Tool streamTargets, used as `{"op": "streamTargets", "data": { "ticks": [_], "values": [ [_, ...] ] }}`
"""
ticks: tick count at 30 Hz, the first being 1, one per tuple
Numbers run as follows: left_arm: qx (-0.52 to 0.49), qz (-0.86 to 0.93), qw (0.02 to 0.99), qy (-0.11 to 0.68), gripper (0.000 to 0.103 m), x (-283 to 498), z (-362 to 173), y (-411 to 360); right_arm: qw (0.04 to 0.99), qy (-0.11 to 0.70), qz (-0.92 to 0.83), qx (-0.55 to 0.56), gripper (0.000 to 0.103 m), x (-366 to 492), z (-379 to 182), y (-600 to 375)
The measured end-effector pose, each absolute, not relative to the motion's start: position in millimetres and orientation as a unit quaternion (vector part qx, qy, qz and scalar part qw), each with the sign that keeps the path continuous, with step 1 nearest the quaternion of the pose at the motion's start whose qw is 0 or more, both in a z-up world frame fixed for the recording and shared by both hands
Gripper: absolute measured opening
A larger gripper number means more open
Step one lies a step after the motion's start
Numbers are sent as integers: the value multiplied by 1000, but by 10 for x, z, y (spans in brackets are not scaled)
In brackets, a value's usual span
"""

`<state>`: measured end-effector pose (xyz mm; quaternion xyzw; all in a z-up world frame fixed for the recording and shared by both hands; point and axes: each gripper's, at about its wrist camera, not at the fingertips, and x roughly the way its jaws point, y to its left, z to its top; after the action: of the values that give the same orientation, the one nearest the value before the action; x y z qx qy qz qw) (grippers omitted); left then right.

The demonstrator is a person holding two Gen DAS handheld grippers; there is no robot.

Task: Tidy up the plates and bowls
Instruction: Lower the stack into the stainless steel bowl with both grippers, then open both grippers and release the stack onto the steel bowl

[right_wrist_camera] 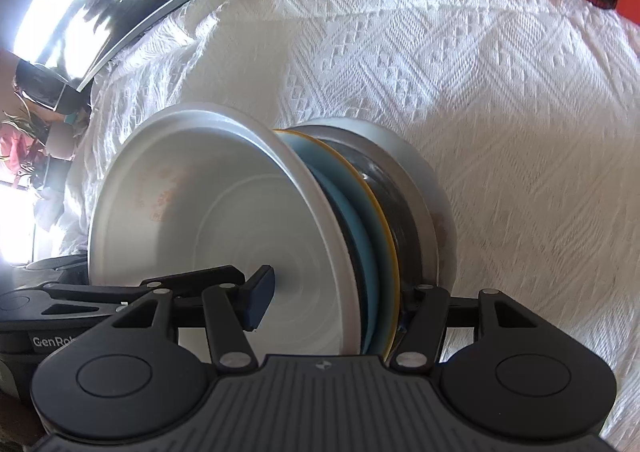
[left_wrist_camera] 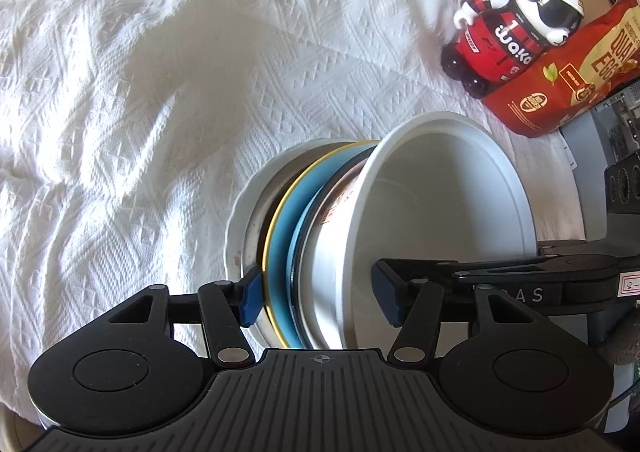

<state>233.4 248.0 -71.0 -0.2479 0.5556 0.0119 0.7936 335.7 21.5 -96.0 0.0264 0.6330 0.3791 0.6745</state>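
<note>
A nested stack of dishes is sitting on the white woven cloth (left_wrist_camera: 140, 91): a deep white bowl (left_wrist_camera: 448, 187) on top, a pale blue yellow-rimmed plate (left_wrist_camera: 280, 228), a steel dish (left_wrist_camera: 256, 211) and a white plate (left_wrist_camera: 236, 219) beneath. The left gripper (left_wrist_camera: 316, 292) is straddling the stack, jaws wide, its left pad touching the blue plate's rim. The right gripper (right_wrist_camera: 332, 304) is spanning bowl and plates; whether it is gripping them I cannot tell. A red panda-shaped bottle (left_wrist_camera: 508, 31) is standing far right.

A nested stack sits on the white cloth: a white bowl (left_wrist_camera: 448, 187) on top, blue plates (left_wrist_camera: 286, 248), a metal bowl (right_wrist_camera: 404, 191), a white plate (left_wrist_camera: 236, 219) lowest.
</note>
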Motion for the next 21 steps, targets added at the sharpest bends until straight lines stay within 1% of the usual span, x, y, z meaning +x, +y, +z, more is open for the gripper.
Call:
{"op": "streamTargets", "data": {
  "ticks": [2,3,5,7,8,13,14,17,21],
  "values": [
    [-257,13,791,555,53,2320,-738,2530,680,627,380,18,59,3360,-938,247],
    [-258,16,792,554,53,2309,-737,2549,682,624,380,12,59,3361,-930,271],
    [-264,18,789,554,44,2291,-744,2594,693,615,376,-9,58,3357,-896,305],
    [-265,19,789,555,40,2275,-748,2610,704,606,370,-14,58,3381,-863,294],
    [-267,18,789,554,38,2266,-749,2619,704,605,372,-12,56,3400,-859,288],
    [-266,23,792,549,37,2234,-698,2650,704,603,375,-4,54,3392,-835,202],
    [-262,26,798,542,36,2224,-656,2657,704,603,375,-4,54,3390,-830,200],
    [-261,17,817,514,29,2199,-454,2692,711,595,375,-9,54,3383,-780,184],
    [-255,18,831,495,29,2208,-276,2710,729,567,383,-17,54,3386,-607,144]
  ]
}}
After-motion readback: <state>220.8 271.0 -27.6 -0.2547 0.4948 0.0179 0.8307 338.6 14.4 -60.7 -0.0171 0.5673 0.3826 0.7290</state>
